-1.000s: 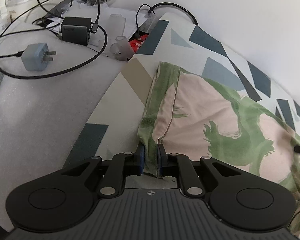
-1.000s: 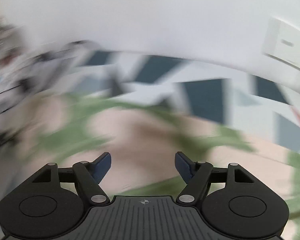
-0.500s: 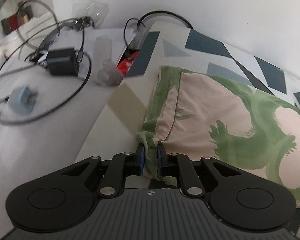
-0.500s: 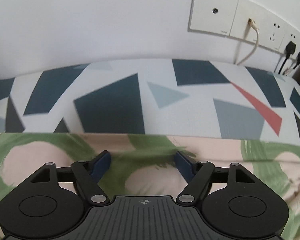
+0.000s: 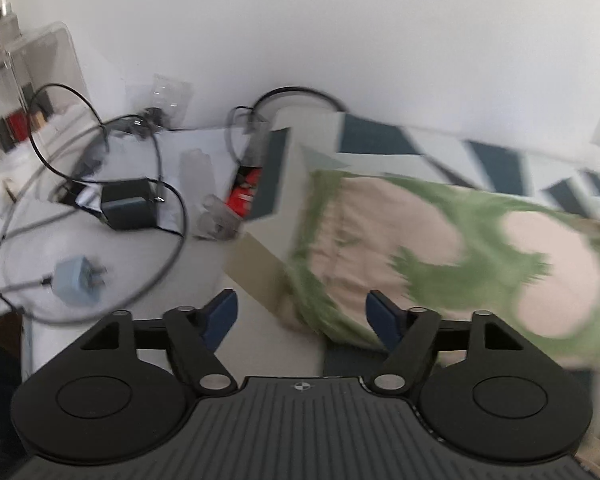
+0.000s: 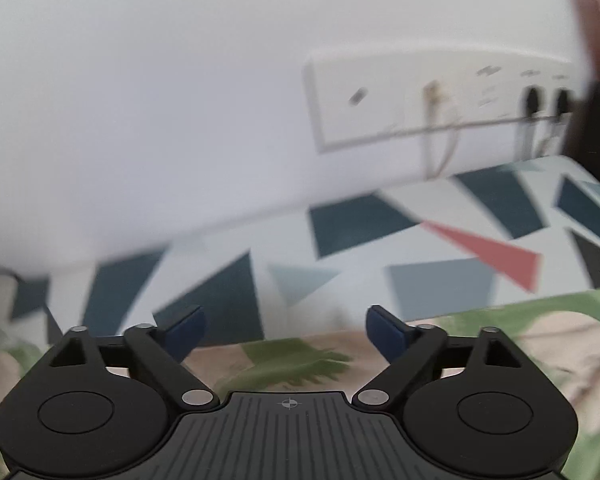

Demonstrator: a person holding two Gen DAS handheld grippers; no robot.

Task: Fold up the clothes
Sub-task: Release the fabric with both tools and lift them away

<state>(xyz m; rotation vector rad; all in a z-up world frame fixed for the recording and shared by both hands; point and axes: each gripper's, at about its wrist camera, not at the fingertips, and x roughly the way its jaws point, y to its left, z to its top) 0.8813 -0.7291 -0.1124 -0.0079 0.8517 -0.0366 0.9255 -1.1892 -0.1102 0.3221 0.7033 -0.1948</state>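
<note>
Two claws are being shown spread at this moment, and neither is pinching anything. At the far left of the left wrist view, a tangle of black cables, a dark power adapter and a pale blue plug are being left lying on the white part of the table, well apart from the work. Further right, the left claw is being opened, with the green border of the garment lying loose between its jaws but not pressed by them. The garment, beige with a green print, is being left lying on the patterned cloth, its left side looking like a straight folded edge. In the right wrist view, the right claw is likewise being opened above the garment's far edge, nothing being gripped. One fold is being judged as laid down and released; whether further folds are being called for cannot be told, since much of the garment is out of view or blurred.
</note>
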